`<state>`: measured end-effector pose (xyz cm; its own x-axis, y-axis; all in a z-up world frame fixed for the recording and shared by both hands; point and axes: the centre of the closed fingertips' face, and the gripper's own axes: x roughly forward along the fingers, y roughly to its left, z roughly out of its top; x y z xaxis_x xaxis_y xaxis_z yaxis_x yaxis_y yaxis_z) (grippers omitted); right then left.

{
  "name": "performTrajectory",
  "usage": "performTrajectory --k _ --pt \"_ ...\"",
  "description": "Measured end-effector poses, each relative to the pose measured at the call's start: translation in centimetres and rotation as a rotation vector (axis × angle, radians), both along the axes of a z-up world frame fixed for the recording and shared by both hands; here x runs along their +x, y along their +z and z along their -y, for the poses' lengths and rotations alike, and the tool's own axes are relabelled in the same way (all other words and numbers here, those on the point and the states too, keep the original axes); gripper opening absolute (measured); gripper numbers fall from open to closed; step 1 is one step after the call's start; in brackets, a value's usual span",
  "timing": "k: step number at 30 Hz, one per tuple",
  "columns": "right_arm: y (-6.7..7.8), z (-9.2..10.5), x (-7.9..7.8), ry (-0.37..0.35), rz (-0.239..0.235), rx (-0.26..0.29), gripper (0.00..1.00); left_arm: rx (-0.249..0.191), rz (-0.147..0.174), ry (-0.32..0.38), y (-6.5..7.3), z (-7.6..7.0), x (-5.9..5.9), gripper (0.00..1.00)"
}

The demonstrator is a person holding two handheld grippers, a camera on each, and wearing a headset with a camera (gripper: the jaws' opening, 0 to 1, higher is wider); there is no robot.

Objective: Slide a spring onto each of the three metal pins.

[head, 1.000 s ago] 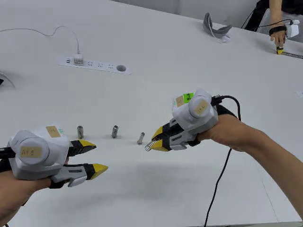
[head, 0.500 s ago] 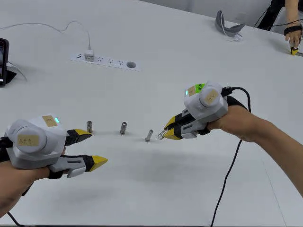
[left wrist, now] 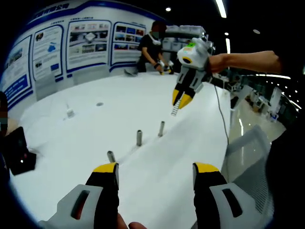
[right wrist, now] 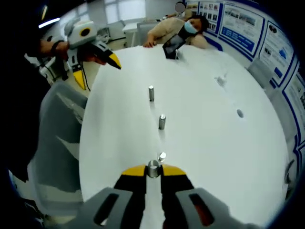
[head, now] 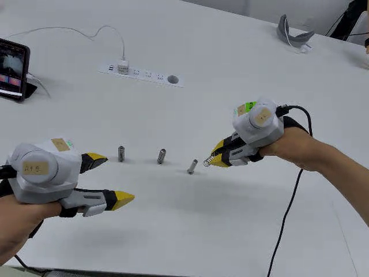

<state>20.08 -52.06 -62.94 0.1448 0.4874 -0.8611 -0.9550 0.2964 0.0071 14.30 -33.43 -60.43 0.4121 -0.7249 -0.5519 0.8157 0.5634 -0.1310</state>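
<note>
1. The right gripper (head: pixel 218 157) is clamped on a spring (head: pixel 208 161). The spring's free end pokes past the tips, and the jaws hide its other end.
2. The left gripper (head: pixel 114 178) is spread wide and holds nothing.
3. Three pins stand in a row on the table (head: pixel 173 231). The nearest pin (head: pixel 192 167), close to the spring, looks bare. The middle pin (head: pixel 162 156) and far pin (head: pixel 121 153) look ribbed, but they are too small to be sure.
</note>
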Motion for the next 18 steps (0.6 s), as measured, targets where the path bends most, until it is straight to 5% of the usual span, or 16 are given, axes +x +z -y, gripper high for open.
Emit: performTrajectory --k 18 --pt "-2.0 -0.8 1.2 0.031 0.003 -0.044 0.12 0.028 -0.028 0.074 -0.8 -2.5 -0.4 0.77"
